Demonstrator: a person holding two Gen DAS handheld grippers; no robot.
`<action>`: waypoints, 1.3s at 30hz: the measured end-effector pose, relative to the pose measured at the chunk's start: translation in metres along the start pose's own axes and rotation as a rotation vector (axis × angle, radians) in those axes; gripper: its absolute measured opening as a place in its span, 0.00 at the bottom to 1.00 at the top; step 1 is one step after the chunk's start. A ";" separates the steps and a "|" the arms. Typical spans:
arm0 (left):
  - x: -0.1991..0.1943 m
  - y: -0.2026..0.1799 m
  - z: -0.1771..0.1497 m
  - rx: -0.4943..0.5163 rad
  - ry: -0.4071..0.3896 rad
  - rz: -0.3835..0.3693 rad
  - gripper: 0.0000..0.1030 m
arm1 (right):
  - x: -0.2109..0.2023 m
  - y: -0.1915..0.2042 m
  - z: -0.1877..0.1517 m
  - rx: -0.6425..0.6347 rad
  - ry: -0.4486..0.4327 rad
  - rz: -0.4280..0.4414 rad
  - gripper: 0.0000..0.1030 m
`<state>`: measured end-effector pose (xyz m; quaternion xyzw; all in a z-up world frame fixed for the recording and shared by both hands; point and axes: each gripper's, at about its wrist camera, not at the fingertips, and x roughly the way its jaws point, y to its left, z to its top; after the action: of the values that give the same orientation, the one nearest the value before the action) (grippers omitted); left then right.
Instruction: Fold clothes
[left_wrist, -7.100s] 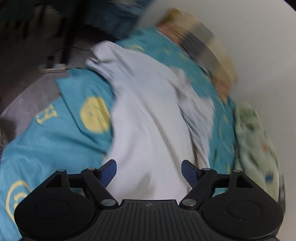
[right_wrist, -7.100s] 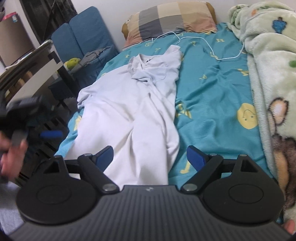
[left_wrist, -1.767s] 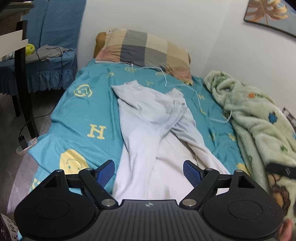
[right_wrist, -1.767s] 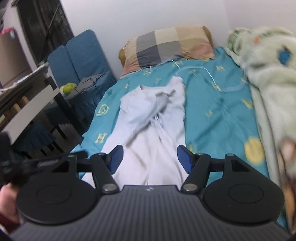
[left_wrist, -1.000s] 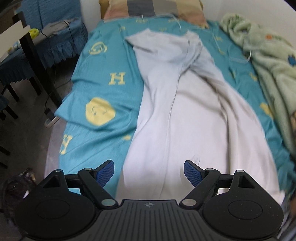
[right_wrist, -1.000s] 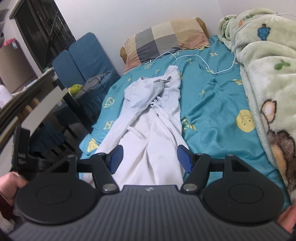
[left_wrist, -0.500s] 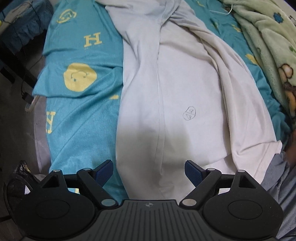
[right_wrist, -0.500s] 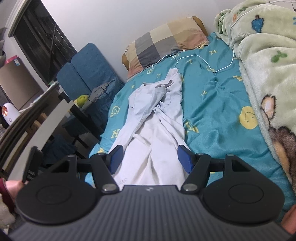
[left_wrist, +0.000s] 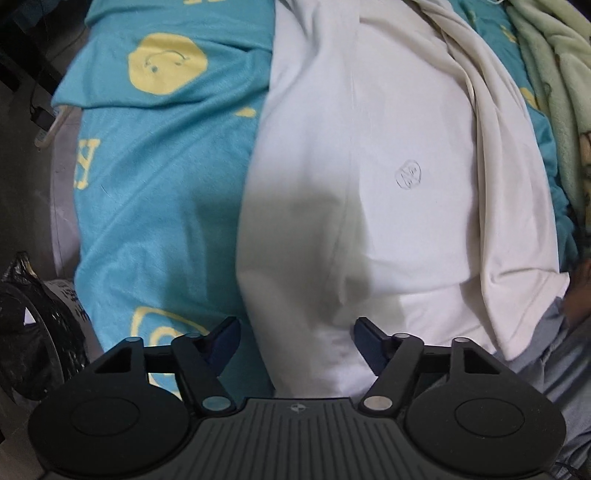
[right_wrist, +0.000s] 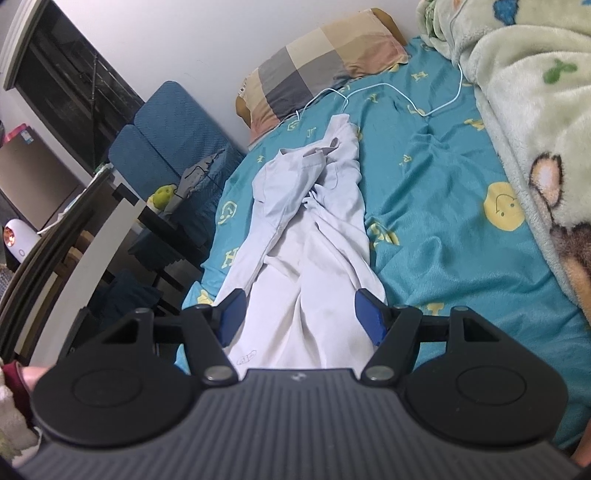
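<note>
The left gripper (left_wrist: 295, 334), wide open like the right gripper (right_wrist: 297, 314) and empty, has dropped toward the shirt's (left_wrist: 369, 166) near hem, likely to grasp it.

The bed (right_wrist: 443, 192), in a teal sheet printed with yellow faces and letters, carries a pale shirt (right_wrist: 317, 236) lengthwise. A checked pillow (right_wrist: 325, 62) lies at its head, with a white cable (right_wrist: 399, 92) nearby and a green fleece blanket (right_wrist: 532, 110) along one side.

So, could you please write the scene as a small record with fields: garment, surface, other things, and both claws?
garment: white shirt, lying lengthwise, rumpled, collar toward the pillow
surface: teal bed sheet with yellow prints
other things: white cable near the pillow; green fleece blanket along the sheet's right side
left claw: open, low over the shirt's hem
right claw: open, empty
</note>
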<state>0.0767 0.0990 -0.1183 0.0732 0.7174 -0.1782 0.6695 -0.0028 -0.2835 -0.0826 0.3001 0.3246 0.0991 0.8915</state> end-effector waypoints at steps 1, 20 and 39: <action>0.000 -0.003 -0.001 0.012 0.010 0.016 0.50 | 0.000 -0.002 0.000 0.005 0.001 -0.002 0.66; -0.070 -0.189 -0.046 0.338 -0.308 0.007 0.02 | -0.001 -0.033 0.003 0.082 0.037 -0.049 0.67; 0.012 -0.060 -0.038 -0.192 -0.411 -0.307 0.77 | 0.060 -0.027 -0.036 0.110 0.391 0.011 0.66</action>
<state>0.0199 0.0556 -0.1192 -0.1379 0.5827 -0.2198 0.7701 0.0199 -0.2654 -0.1521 0.3250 0.4946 0.1425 0.7934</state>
